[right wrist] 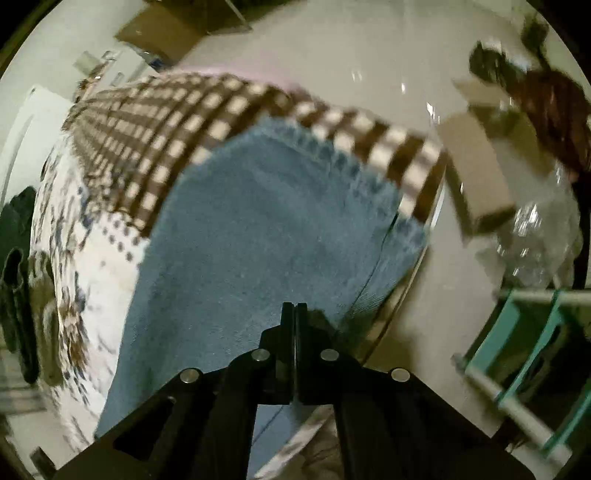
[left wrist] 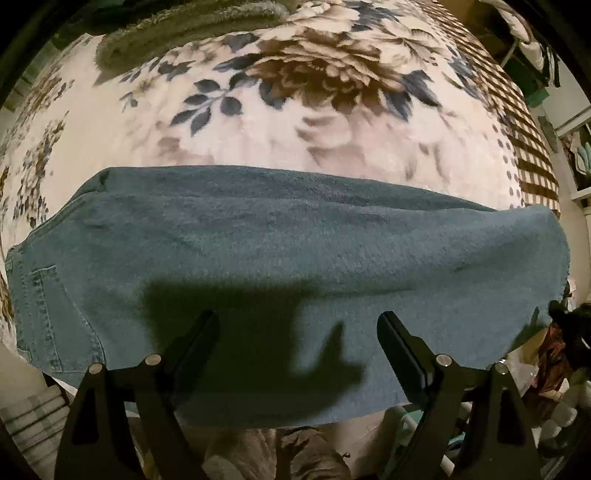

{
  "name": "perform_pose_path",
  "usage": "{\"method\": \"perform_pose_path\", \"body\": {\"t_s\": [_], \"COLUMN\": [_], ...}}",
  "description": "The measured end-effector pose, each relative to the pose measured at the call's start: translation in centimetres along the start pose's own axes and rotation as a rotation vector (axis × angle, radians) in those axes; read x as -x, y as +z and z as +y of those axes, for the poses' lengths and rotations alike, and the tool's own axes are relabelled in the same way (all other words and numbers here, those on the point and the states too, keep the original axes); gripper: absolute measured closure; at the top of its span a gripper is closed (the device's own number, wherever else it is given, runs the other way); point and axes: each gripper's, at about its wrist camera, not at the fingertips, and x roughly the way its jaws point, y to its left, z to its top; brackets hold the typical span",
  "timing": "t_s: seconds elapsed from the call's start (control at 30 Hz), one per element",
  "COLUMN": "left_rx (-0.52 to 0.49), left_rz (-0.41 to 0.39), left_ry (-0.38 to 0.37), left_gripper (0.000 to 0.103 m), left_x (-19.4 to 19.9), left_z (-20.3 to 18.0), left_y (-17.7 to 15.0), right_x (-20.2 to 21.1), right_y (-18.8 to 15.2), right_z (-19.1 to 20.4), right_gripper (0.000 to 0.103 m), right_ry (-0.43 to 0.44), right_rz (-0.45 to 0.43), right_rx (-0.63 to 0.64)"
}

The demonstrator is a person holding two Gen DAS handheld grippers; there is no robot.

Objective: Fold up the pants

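Observation:
Blue denim pants (left wrist: 280, 258) lie flat across a flowered blanket (left wrist: 258, 122), folded lengthwise, with a back pocket at the left and the frayed leg hems at the right. My left gripper (left wrist: 297, 321) is open and empty, hovering over the near edge of the pants around their middle. In the right wrist view the pants (right wrist: 258, 229) run up to the frayed hems by a brown checked border. My right gripper (right wrist: 294, 308) is shut with the fingers together at the near edge of the leg; whether cloth is pinched I cannot tell.
A grey-green fleece (left wrist: 184, 26) is bunched at the far side of the bed. A brown checked border (right wrist: 221, 107) runs along the bed edge. Beside the bed on the floor stand a cardboard box (right wrist: 476, 162), clear plastic (right wrist: 535, 240) and a teal rack (right wrist: 528, 350).

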Motion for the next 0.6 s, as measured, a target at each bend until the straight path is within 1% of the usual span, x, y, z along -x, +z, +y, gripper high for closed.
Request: {"method": "perform_pose_path", "body": {"t_s": [0.03, 0.1, 0.13, 0.17, 0.2, 0.23, 0.3, 0.33, 0.4, 0.43, 0.47, 0.5, 0.53, 0.57, 0.6], "left_rx": [0.002, 0.020, 0.024, 0.025, 0.025, 0.026, 0.024, 0.022, 0.016, 0.012, 0.011, 0.012, 0.012, 0.012, 0.012], "left_rz": [0.005, 0.014, 0.014, 0.014, 0.016, 0.023, 0.040, 0.049, 0.052, 0.051, 0.050, 0.050, 0.050, 0.052, 0.056], "left_ry": [-0.002, -0.016, -0.017, -0.012, -0.008, -0.007, 0.001, 0.003, 0.010, 0.015, 0.017, 0.018, 0.018, 0.018, 0.018], "left_gripper": [0.016, 0.016, 0.016, 0.016, 0.016, 0.016, 0.016, 0.016, 0.016, 0.016, 0.016, 0.016, 0.016, 0.016, 0.016], "left_x": [0.2, 0.2, 0.2, 0.0, -0.1, -0.4, -1.1, -1.5, -1.9, -2.0, -2.2, -2.3, -2.4, -2.4, -2.2], "left_z": [0.1, 0.5, 0.5, 0.4, 0.4, 0.2, -0.2, -0.4, -0.6, -0.8, -0.9, -0.9, -0.9, -1.0, -0.9], "left_y": [-0.8, -1.0, -1.2, -1.5, -1.7, -2.1, -3.2, -3.6, -4.1, -4.4, -4.4, -4.6, -4.8, -5.0, -4.7], "right_x": [0.2, -0.3, -1.2, -1.8, -2.5, -3.4, -5.1, -5.5, -5.7, -5.3, -4.9, -4.6, -4.1, -3.1, -1.8], "right_y": [0.1, 0.2, -0.3, -0.8, -1.3, -1.9, -2.7, -2.8, -2.8, -2.8, -2.8, -2.9, -3.2, -3.6, -3.6], "right_z": [-0.1, -1.0, -1.1, -1.1, -0.9, -0.7, -0.6, -0.6, -0.3, -0.3, -0.2, 0.1, 0.4, 0.8, 0.0], "right_gripper": [0.102, 0.099, 0.087, 0.068, 0.062, 0.060, 0.060, 0.060, 0.063, 0.082, 0.092, 0.093, 0.100, 0.100, 0.100], "right_ry": [0.017, 0.099, 0.157, 0.183, 0.196, 0.183, 0.145, 0.146, 0.151, 0.144, 0.128, 0.122, 0.108, 0.102, 0.108], "right_rz": [0.026, 0.130, 0.201, 0.231, 0.258, 0.286, 0.303, 0.302, 0.260, 0.225, 0.198, 0.184, 0.166, 0.144, 0.135], "right_rx": [-0.008, -0.050, -0.070, -0.076, -0.072, -0.064, -0.079, -0.093, -0.110, -0.098, -0.076, -0.064, -0.040, -0.009, 0.000]}}
